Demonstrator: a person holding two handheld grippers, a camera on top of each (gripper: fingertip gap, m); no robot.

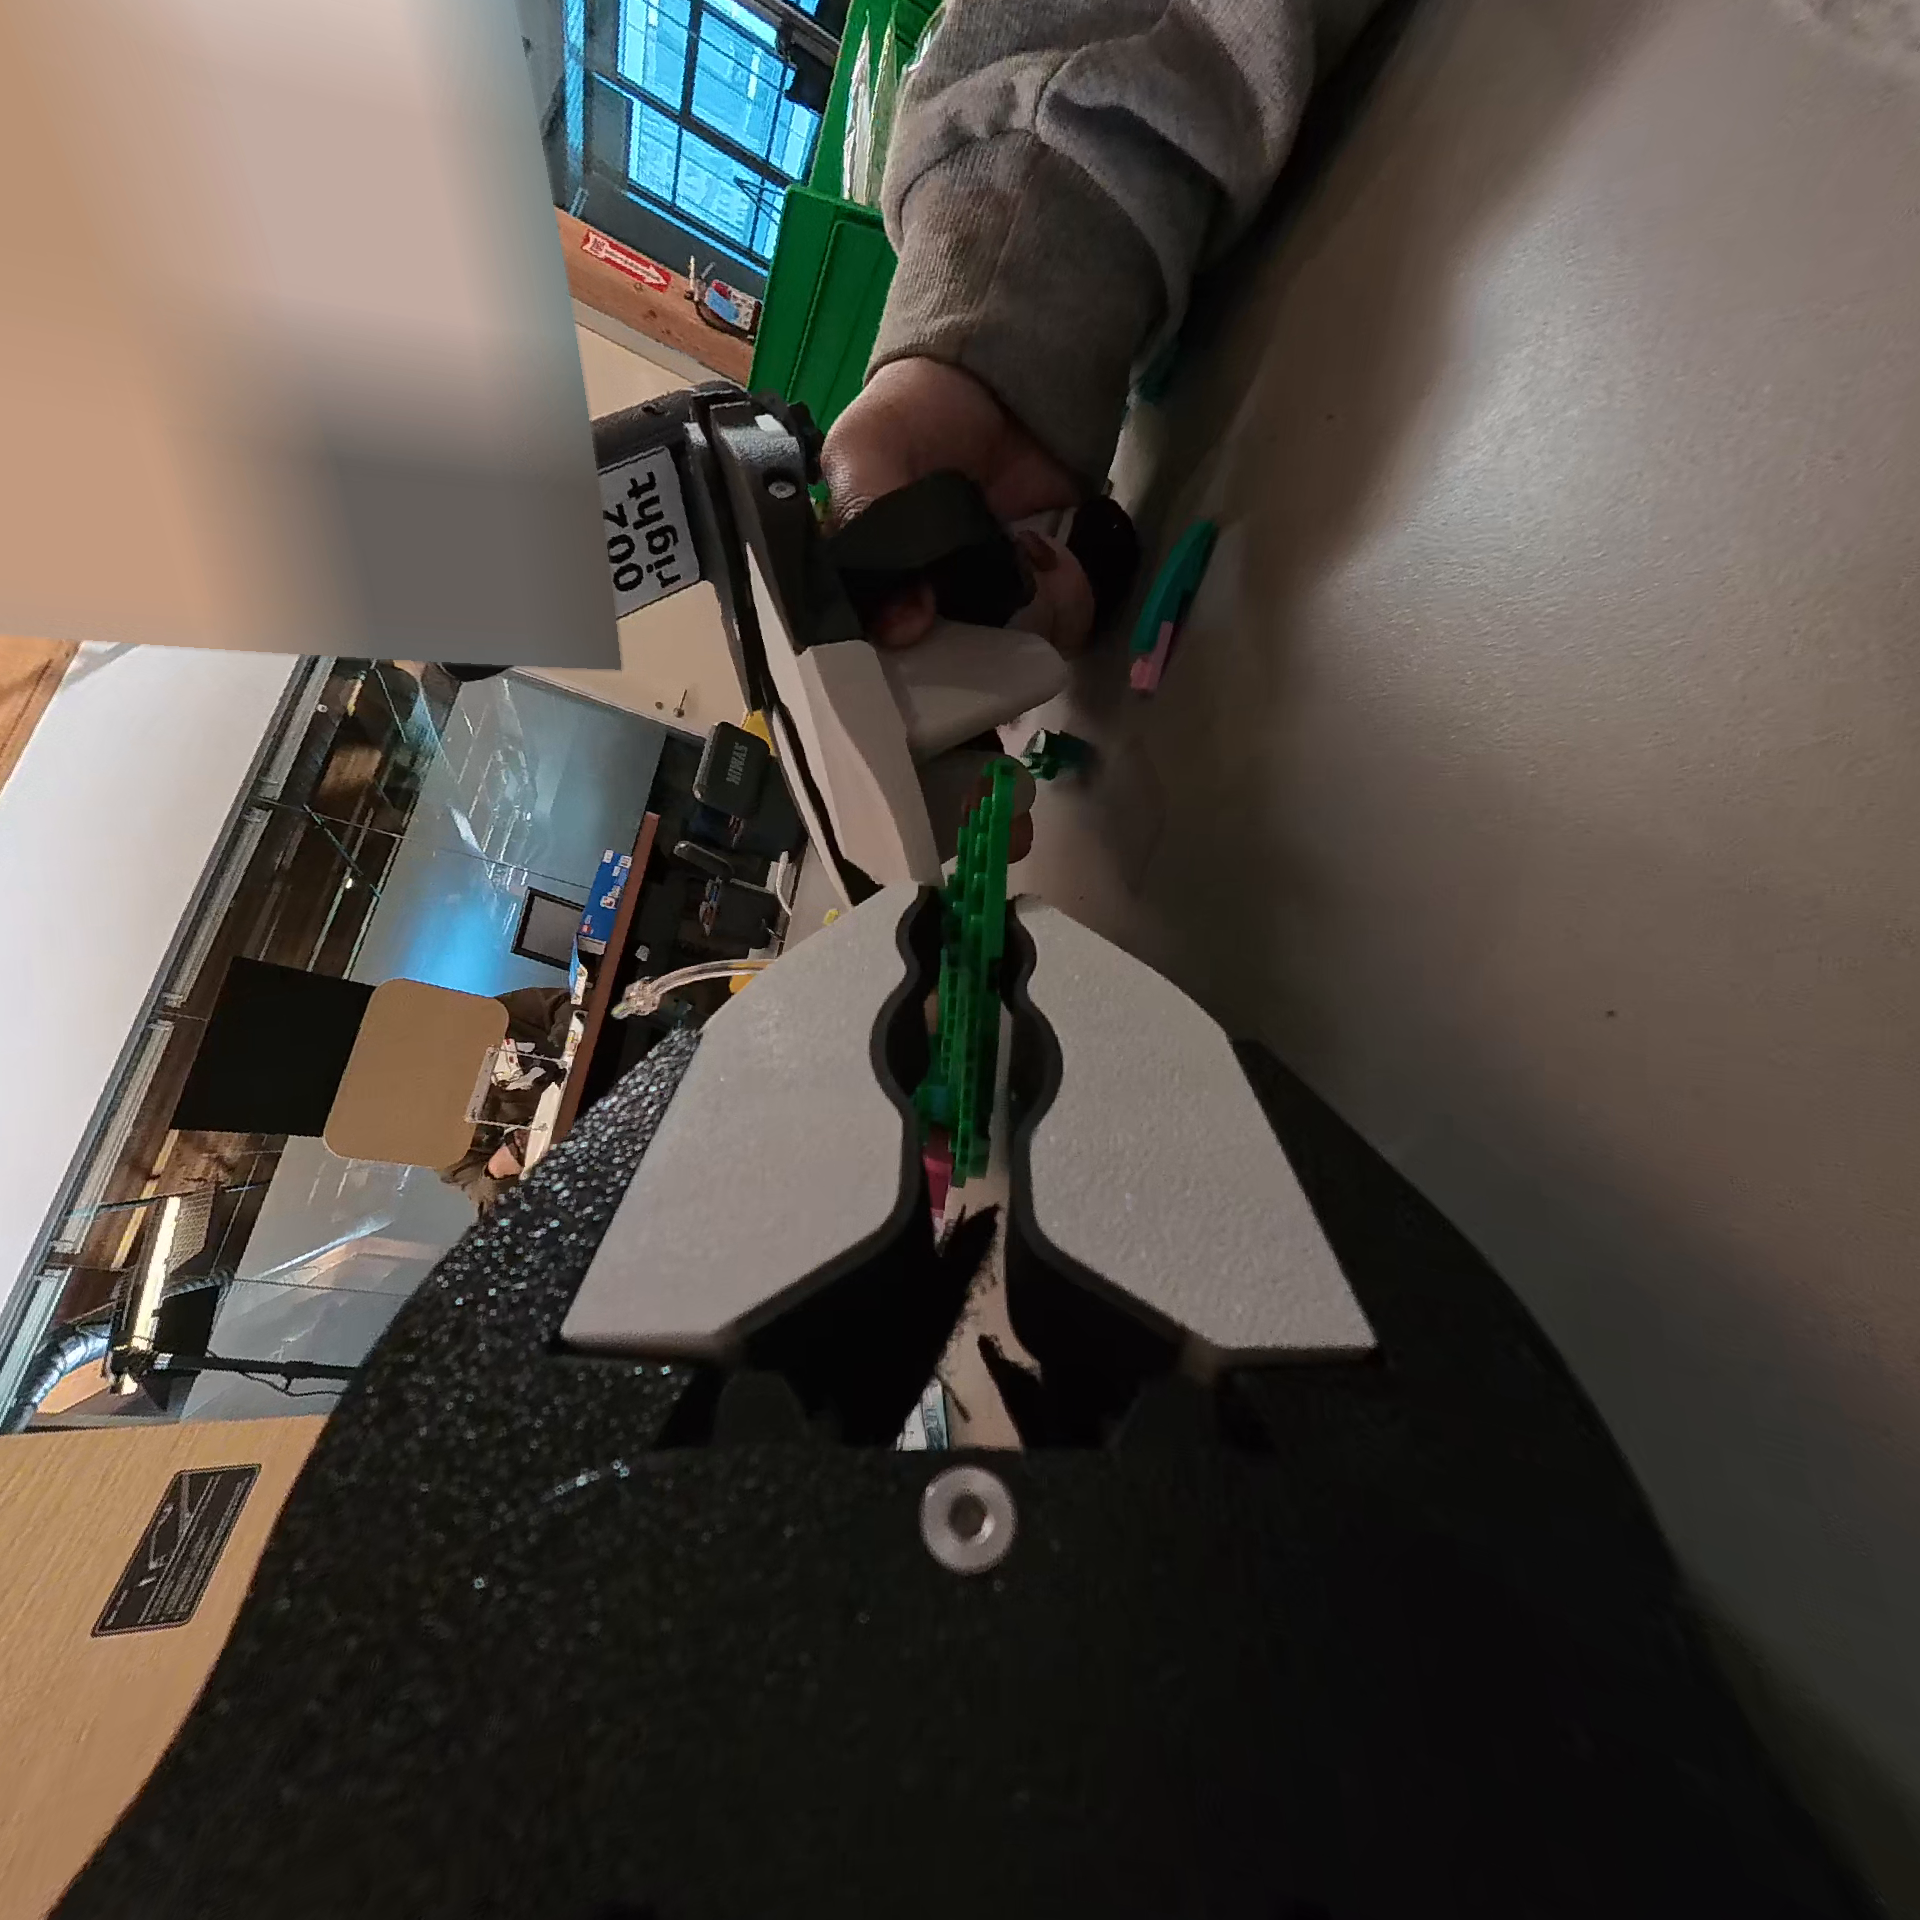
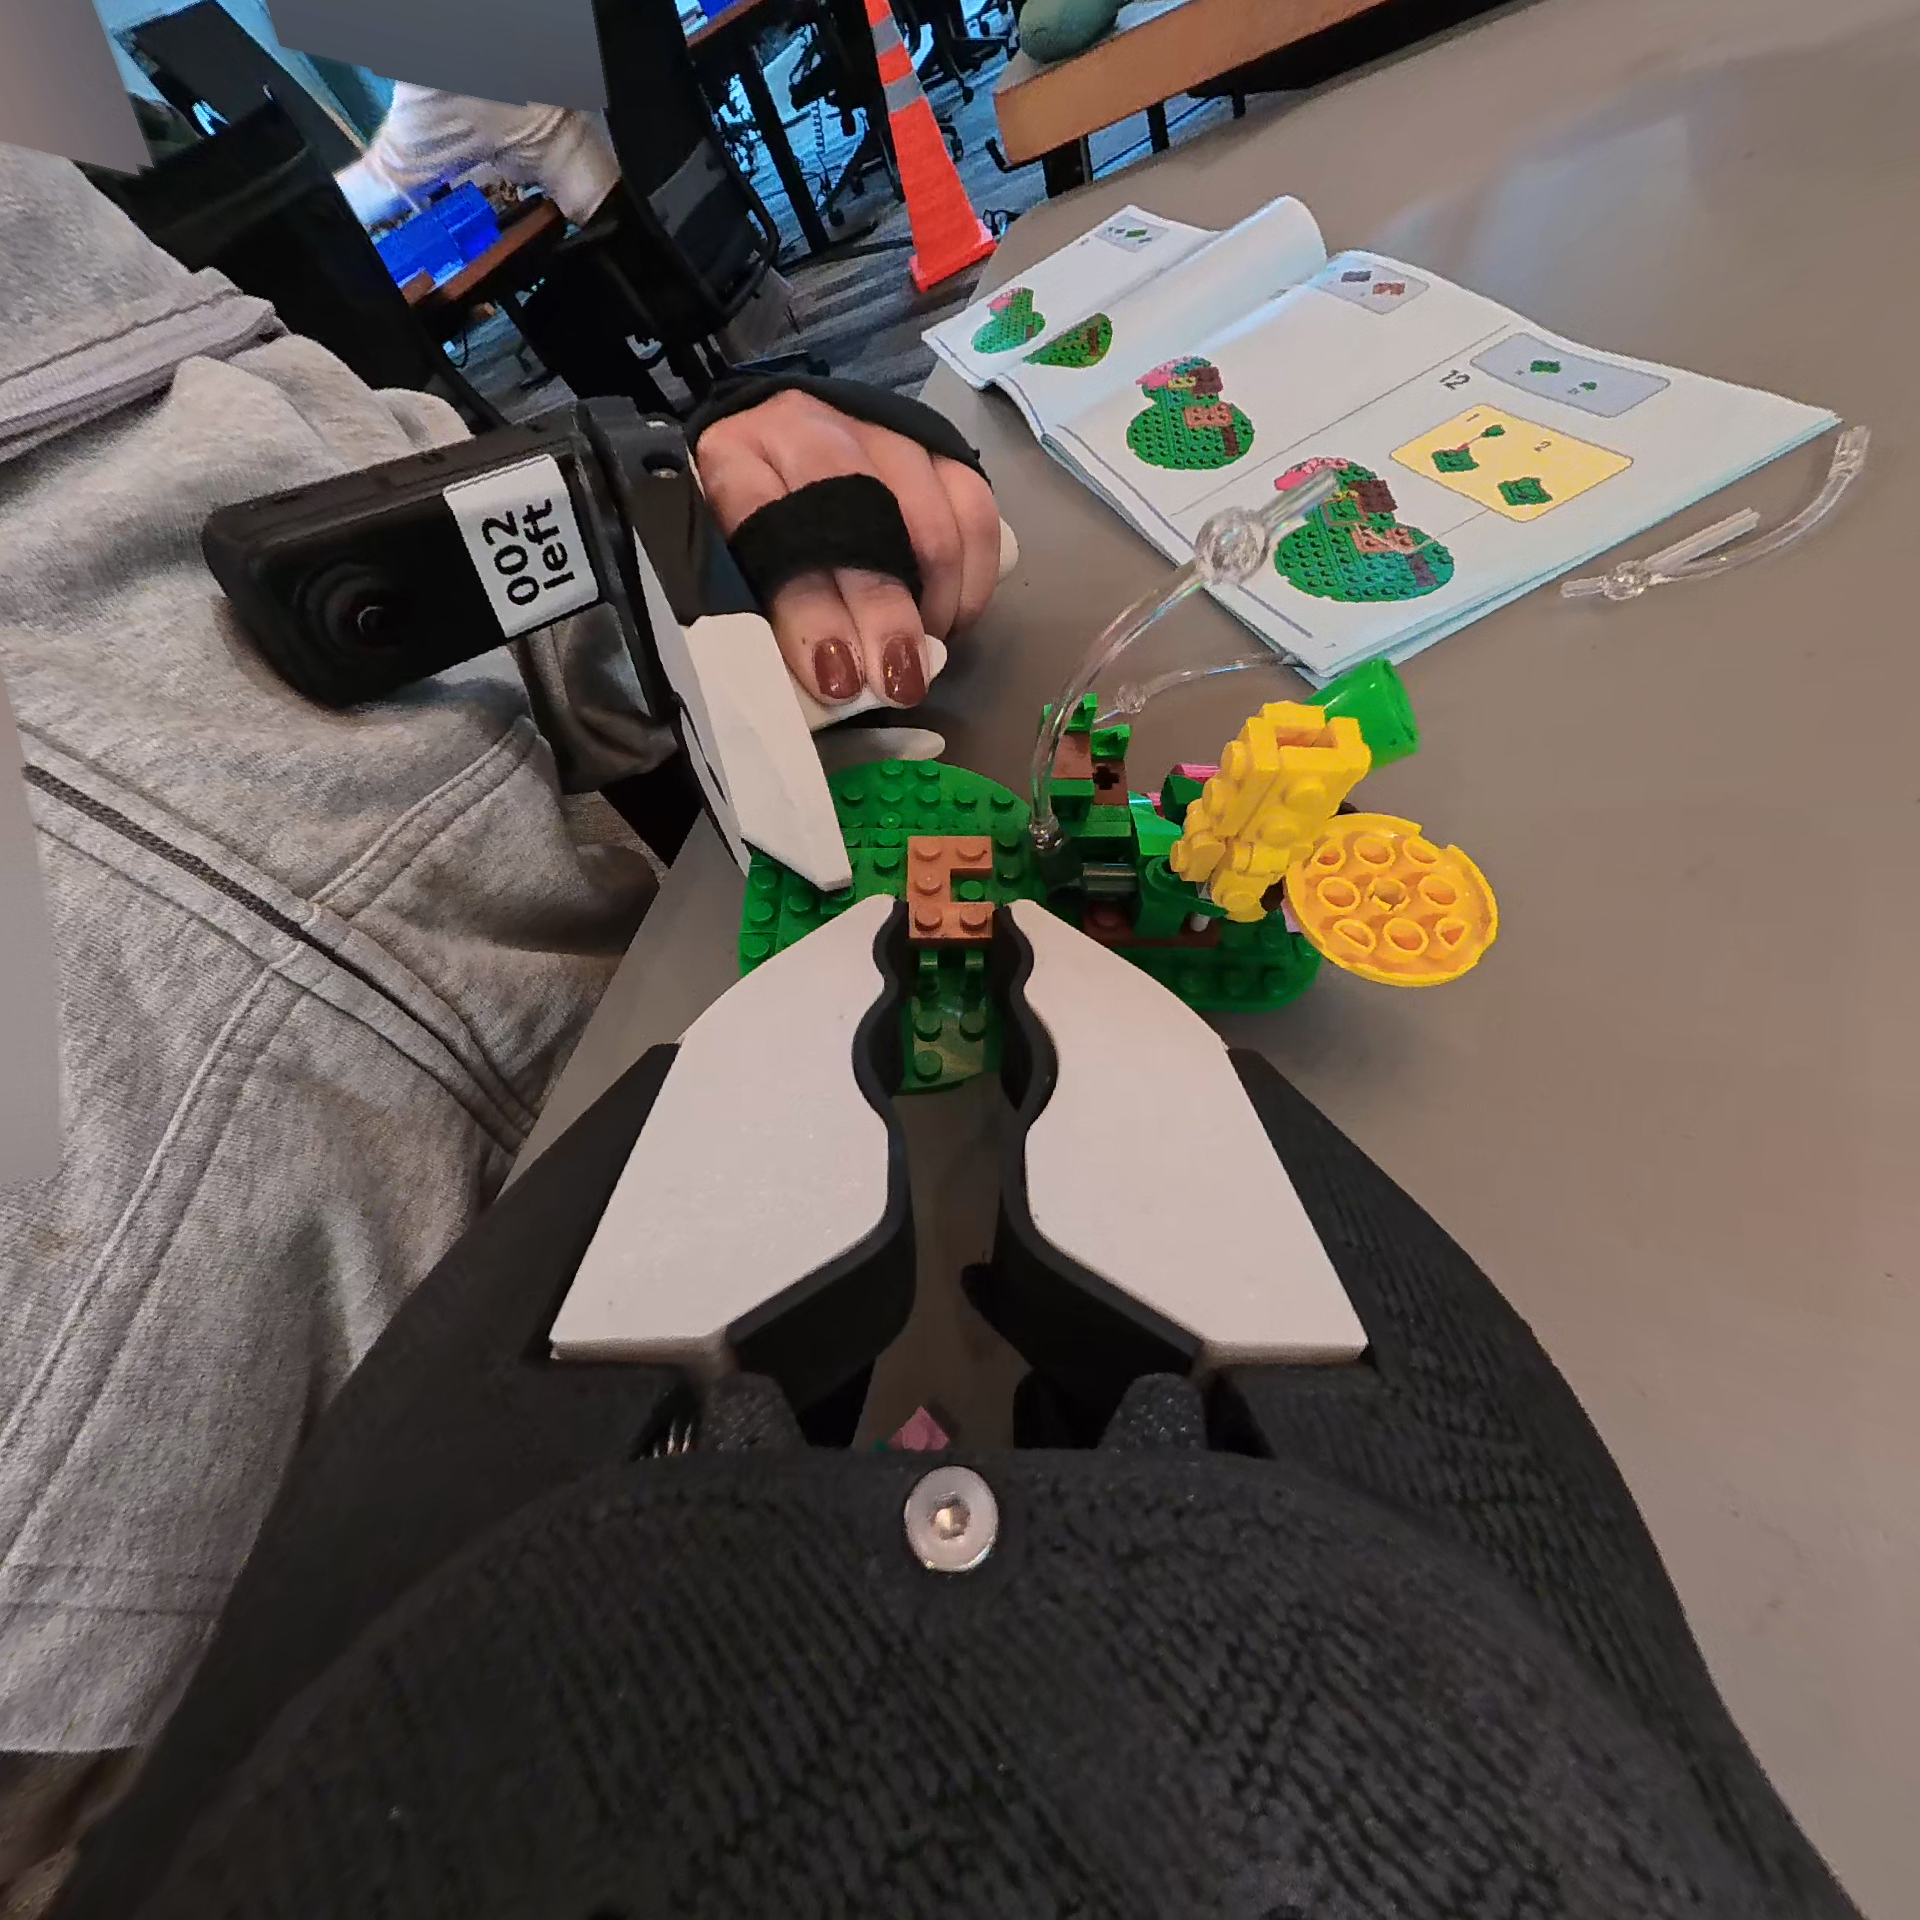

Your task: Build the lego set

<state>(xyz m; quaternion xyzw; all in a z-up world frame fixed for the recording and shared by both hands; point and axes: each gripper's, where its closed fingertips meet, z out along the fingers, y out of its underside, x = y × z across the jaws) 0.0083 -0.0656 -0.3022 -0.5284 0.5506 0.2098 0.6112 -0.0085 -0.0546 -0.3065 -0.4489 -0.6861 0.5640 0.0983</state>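
Note:
My left gripper (image 1: 971, 912) is shut on the edge of a round green baseplate (image 1: 977, 966), seen edge-on between its pads. In the right wrist view its white finger (image 2: 774, 800) sits on the left rim of that baseplate (image 2: 904, 800), which lies on the grey table (image 2: 1558, 1039). My right gripper (image 2: 951, 920) is shut on a small brown C-shaped plate (image 2: 935, 883) and holds it just over the baseplate's studs, near the middle. A green and brown build (image 2: 1101, 821) with a yellow studded block (image 2: 1268, 810) stands on the plate's right part.
A yellow round plate (image 2: 1392, 899) leans at the build's right, a green cylinder (image 2: 1371, 707) lies behind it. A clear curved tube (image 2: 1112, 644) rises from the build. An open instruction booklet (image 2: 1351, 416) and a clear part (image 2: 1714, 540) lie farther back. Teal and pink pieces (image 1: 1169, 603) lie on the table. My two grippers' fingertips are within a few centimetres of each other.

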